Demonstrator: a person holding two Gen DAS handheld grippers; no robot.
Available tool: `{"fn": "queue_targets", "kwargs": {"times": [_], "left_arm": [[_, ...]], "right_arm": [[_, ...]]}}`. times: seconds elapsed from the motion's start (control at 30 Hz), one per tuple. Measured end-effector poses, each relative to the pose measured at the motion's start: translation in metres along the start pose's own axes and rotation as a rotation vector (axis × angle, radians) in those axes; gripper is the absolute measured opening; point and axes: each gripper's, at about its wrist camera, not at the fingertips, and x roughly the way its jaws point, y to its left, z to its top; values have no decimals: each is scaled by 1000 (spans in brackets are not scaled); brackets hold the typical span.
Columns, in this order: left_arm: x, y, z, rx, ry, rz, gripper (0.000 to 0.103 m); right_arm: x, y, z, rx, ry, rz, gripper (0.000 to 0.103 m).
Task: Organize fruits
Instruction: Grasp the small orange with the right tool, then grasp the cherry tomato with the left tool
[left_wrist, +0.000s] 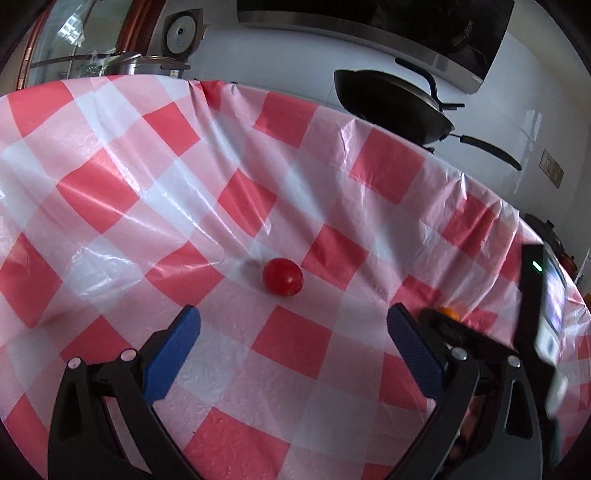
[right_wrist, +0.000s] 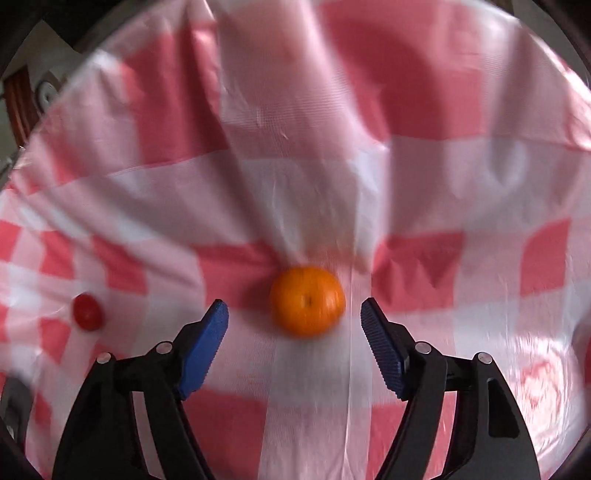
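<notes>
- Both of our handheld two-finger grippers have blue ribbed pads on black arms; our left gripper (left_wrist: 293, 325) stands released with its jaws spread wide and nothing between them, hovering low over the cloth.
- Our right gripper (right_wrist: 293, 317) is also not clenched on anything: its jaws stand apart on either side of the fruit ahead, and neither pad touches it.
- Just beyond the right gripper's pads lies a round orange mandarin with a small stem dimple (right_wrist: 307, 301), resting on the cloth and lined up with the gap between the jaws.
- Just ahead of the left gripper's tips sits a small glossy red cherry tomato (left_wrist: 283, 276), centred on the gap but clear of both pads.
- Everything rests on a thin, wrinkled plastic tablecloth in red, pink and white checks (left_wrist: 147, 177).
- Farther back, past the table edge, stand a black wok with a long handle (left_wrist: 391, 107) and a steel pot with a glass lid (left_wrist: 129, 64).
- By our judgement the task is at an early stage: neither fruit is lifted, and no bowl or tray to receive them shows in either view.
- What is left, as we read it, is to grasp each fruit and carry it to its place.
- We count two grippers, one mandarin, one tomato, one wok and one pot.
</notes>
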Motion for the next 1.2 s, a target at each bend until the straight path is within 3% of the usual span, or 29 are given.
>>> {"fn": "queue_targets", "kwargs": {"times": [0.17,0.53,0.63,0.83,1.0,1.2], "left_arm": [[6,9,0,-35,34,9,101],[8,22,2,-71,59,24,101],[23,21,13,-57,100,40,101],[82,-2,33,55,225,158,96],[112,-21,35,149,272,193,91],[127,-23,37,159,306,212,87]], "right_arm": [[13,4,4,-23,37,-68,42],[-66,-21,-57,171,-162,8,42],[-76,-22,-61,204,-212,23,42],[-59,-36,-57,272,-151,106,42],[-55,-27,-52,255,-140,114,42],[-54,-28,-54,250,-127,110,42]]}}
